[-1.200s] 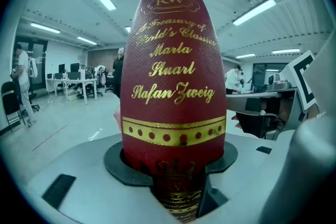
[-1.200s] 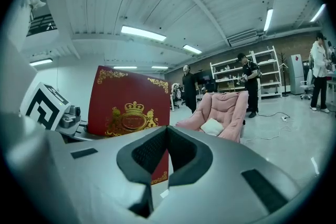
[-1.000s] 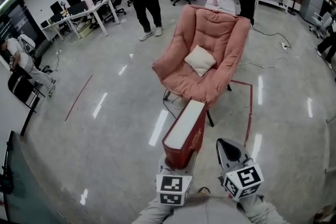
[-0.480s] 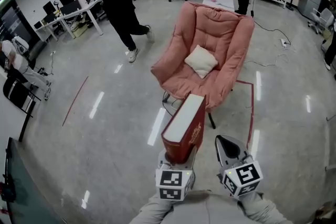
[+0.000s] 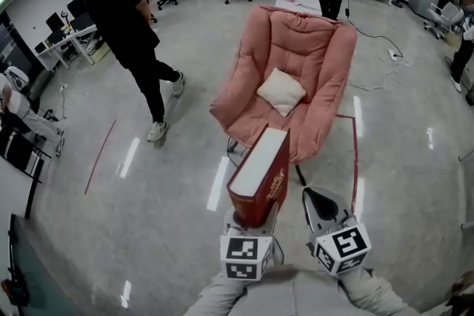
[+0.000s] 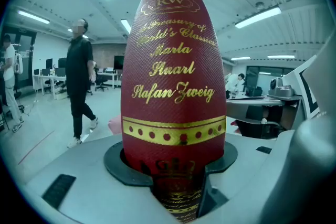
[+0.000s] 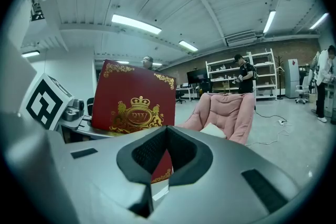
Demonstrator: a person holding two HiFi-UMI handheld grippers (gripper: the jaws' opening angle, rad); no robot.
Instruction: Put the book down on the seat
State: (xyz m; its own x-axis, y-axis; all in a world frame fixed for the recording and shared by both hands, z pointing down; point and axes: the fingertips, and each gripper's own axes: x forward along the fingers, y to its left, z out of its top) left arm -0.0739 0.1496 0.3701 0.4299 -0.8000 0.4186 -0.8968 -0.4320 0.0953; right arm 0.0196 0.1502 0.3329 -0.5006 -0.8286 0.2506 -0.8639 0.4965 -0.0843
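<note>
Head view: a red book (image 5: 259, 177) is gripped upright by the left gripper (image 5: 251, 221), in the air just short of the pink chair's seat (image 5: 248, 115). The right gripper (image 5: 320, 206) is closed on nothing.

Left gripper view: the book's spine is clamped between the jaws.

Right gripper view: the book is seen beside the closed jaws. It is best carried over the seat's front edge, laid flat beside the cushion (image 5: 281, 90), and then released.

Left gripper (image 5: 252, 220), right gripper (image 5: 318, 197) and sleeves (image 5: 221, 300) are all grey.

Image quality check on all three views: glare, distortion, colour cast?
Head view: white glare streaks on the glossy floor, edges bow outward, book sharp. Left gripper view: fisheye swells the book's spine into an egg shape, teal cast, black corners. Right gripper view: ceiling tubes bloom slightly, black vignette, pink chair in focus.
</note>
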